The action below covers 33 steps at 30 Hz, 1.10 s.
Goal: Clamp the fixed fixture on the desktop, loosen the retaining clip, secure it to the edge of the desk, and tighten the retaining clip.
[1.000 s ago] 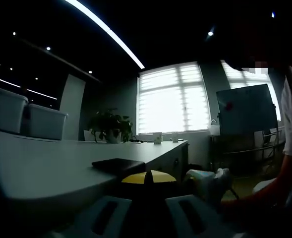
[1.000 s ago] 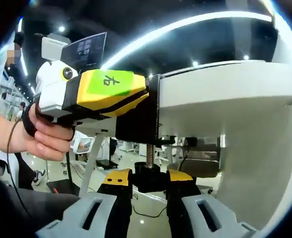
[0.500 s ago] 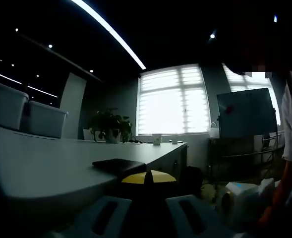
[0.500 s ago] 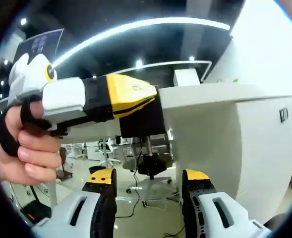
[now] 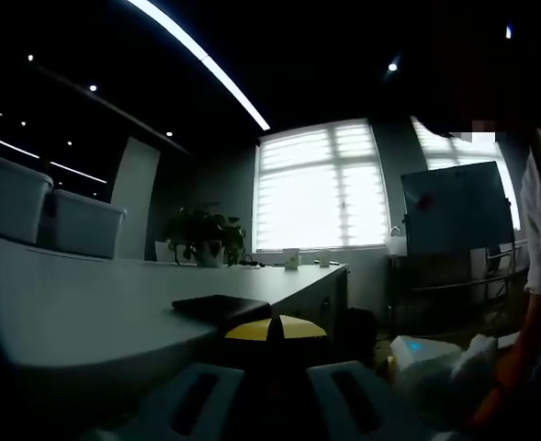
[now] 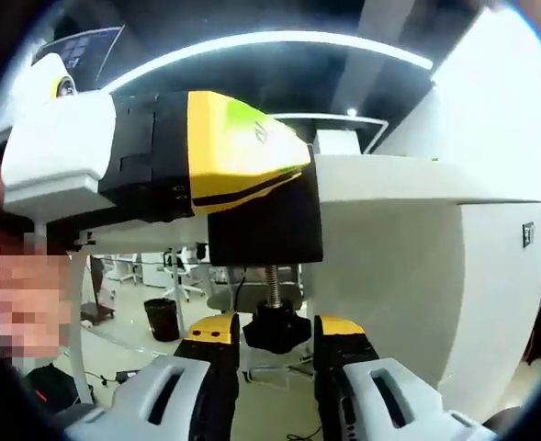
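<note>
Two grippers work one clamp at the near edge of the desk (image 6: 408, 184). In the right gripper view, the right gripper (image 6: 272, 335) has its yellow-tipped jaws closed in on the black knob (image 6: 275, 326) at the foot of the clamp's threaded screw (image 6: 272, 283), one on either side and apparently touching it. Just above, the black fixture (image 6: 265, 225) sits over the desk edge, held from the left by the left gripper (image 6: 293, 170), whose jaws are closed onto it.

By the look of it the fixture is rigid and fairly light, the knob small and hard; it probably wants a firm pinch on its flanks, since smooth plastic could slip while turning.

In the left gripper view, the fixture (image 5: 275, 354) shows dark between the jaws, its top plate (image 5: 219, 308) lying on the desktop (image 5: 86, 308). Farther off stand two white bins (image 5: 50, 216) at the left, a potted plant (image 5: 201, 234), a bright window (image 5: 321, 184) and a dark board (image 5: 454, 202) at the right. Nothing crowds the clamp; only the desk's white side panel (image 6: 490, 303) stands close at the right.
</note>
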Each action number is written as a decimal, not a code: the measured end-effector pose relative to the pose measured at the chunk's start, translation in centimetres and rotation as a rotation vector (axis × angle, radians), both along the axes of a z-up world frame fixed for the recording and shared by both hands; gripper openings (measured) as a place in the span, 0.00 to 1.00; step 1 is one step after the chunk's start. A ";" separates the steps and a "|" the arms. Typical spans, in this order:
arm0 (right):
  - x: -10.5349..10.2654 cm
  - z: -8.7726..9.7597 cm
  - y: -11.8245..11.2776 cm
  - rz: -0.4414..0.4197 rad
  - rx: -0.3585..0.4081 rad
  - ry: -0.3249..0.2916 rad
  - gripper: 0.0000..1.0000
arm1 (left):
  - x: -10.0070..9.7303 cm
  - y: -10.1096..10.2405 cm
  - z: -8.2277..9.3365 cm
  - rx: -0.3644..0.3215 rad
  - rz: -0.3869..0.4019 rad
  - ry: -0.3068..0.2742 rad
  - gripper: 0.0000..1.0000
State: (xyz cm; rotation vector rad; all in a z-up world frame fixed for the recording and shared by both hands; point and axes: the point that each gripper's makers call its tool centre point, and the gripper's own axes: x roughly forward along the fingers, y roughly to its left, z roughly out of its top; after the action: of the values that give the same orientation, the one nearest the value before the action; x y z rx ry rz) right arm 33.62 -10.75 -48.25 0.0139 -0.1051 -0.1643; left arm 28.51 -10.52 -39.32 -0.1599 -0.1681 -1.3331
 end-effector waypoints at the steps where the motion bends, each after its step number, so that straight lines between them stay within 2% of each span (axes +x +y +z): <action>1: -0.1 0.0 -0.1 0.003 -0.005 -0.002 0.26 | 0.0 0.0 0.0 -0.001 0.000 0.001 0.01; 4: -0.3 0.1 -0.1 0.028 -0.008 -0.018 0.26 | 0.0 0.0 0.0 0.000 0.000 0.000 0.01; 6: 0.1 0.2 0.5 0.089 0.021 -0.042 0.26 | 0.0 0.1 0.0 0.002 -0.001 -0.001 0.01; 10: 0.3 0.4 1.0 0.265 -0.007 -0.102 0.26 | 0.0 0.2 0.1 0.006 -0.005 -0.003 0.01; 13: 0.1 0.4 0.9 0.380 -0.058 -0.129 0.25 | 0.0 0.1 0.0 0.020 -0.011 -0.006 0.01; 15: 0.2 0.3 1.1 0.479 -0.043 -0.122 0.25 | 0.0 0.1 -0.1 0.028 -0.012 -0.010 0.01; 18: 0.5 0.2 1.5 0.621 -0.104 -0.091 0.25 | 0.0 0.1 0.0 0.021 -0.017 -0.005 0.01; 21: 0.2 0.1 1.7 0.733 -0.082 -0.082 0.25 | -0.1 0.0 0.0 0.025 -0.017 -0.008 0.01; 25: 0.1 0.1 1.6 0.729 -0.105 -0.079 0.26 | -0.1 -0.1 0.0 0.031 -0.017 -0.010 0.01; 28: 0.3 -0.4 1.4 0.651 -0.107 -0.050 0.26 | -0.1 -0.1 0.0 0.028 -0.016 -0.010 0.01; 30: 0.1 -1.0 1.4 0.602 -0.129 -0.024 0.35 | -0.1 -0.1 0.0 0.028 -0.014 -0.012 0.01; 31: -0.2 -0.9 1.8 0.600 -0.109 -0.034 0.43 | -0.1 -0.1 0.0 0.030 -0.013 -0.013 0.01; 32: -0.5 -0.8 2.0 0.588 -0.051 -0.046 0.52 | -0.1 -0.1 -0.1 0.031 -0.013 -0.015 0.01; 33: -0.6 -0.9 1.9 0.558 -0.002 -0.041 0.57 | -0.1 -0.1 -0.1 0.032 -0.013 -0.016 0.01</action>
State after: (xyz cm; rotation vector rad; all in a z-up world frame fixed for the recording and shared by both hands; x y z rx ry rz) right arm 33.01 -8.87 -49.12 0.0435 -0.1385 0.3939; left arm 28.43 -10.66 -39.39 -0.1233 -0.1595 -1.3494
